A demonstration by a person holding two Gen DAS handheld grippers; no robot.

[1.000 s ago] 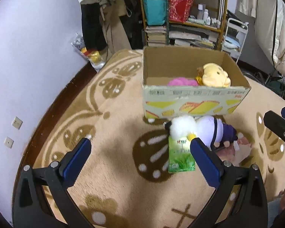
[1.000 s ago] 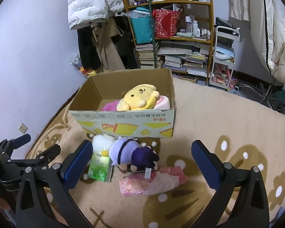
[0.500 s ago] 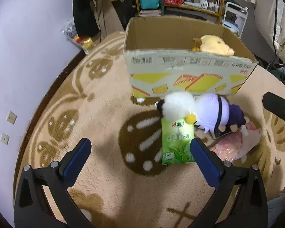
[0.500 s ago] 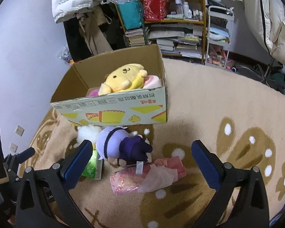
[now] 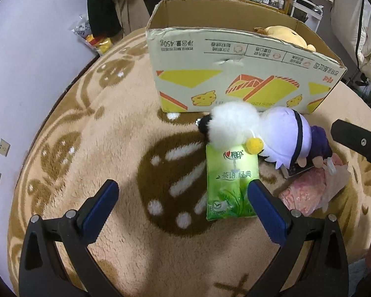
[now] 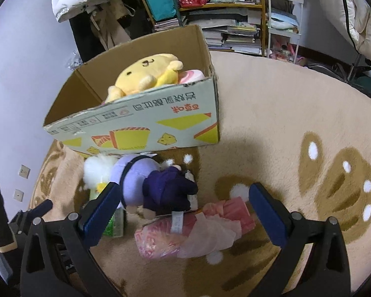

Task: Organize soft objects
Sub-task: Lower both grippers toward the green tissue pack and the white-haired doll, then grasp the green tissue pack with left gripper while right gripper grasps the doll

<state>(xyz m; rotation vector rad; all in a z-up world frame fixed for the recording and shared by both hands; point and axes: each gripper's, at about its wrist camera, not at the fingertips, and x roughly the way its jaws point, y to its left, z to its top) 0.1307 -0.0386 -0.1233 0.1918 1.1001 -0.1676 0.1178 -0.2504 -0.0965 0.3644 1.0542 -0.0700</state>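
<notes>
On the beige carpet (image 5: 116,128), left to right: left gripper (image 5: 183,198) hangs just above the floor, jaws spread wide, nothing between them. Its right blue pad (image 5: 264,208) sits at the right edge of the green tissue pack (image 5: 230,183); can't tell if it touches. Pack lies flat, top end tucked under the white fluffy plush (image 5: 232,126). That plush lies just in front of the cardboard box (image 5: 235,84), pressed against the lavender-headed doll (image 5: 289,136), which lies on its side with its dark purple body pointing right. Pink plastic-wrapped bundle (image 6: 193,230) is just beside the doll on the near side, the doll's tag resting on it. Right gripper (image 6: 183,198) also fully open, empty, hovering over the doll and pink bundle. Box is open-topped, with a yellow plush (image 6: 146,76) inside at its right end and a pink-and-white item (image 6: 193,76) next to it. Shelving unit (image 6: 225,7) with books stands behind.
</notes>
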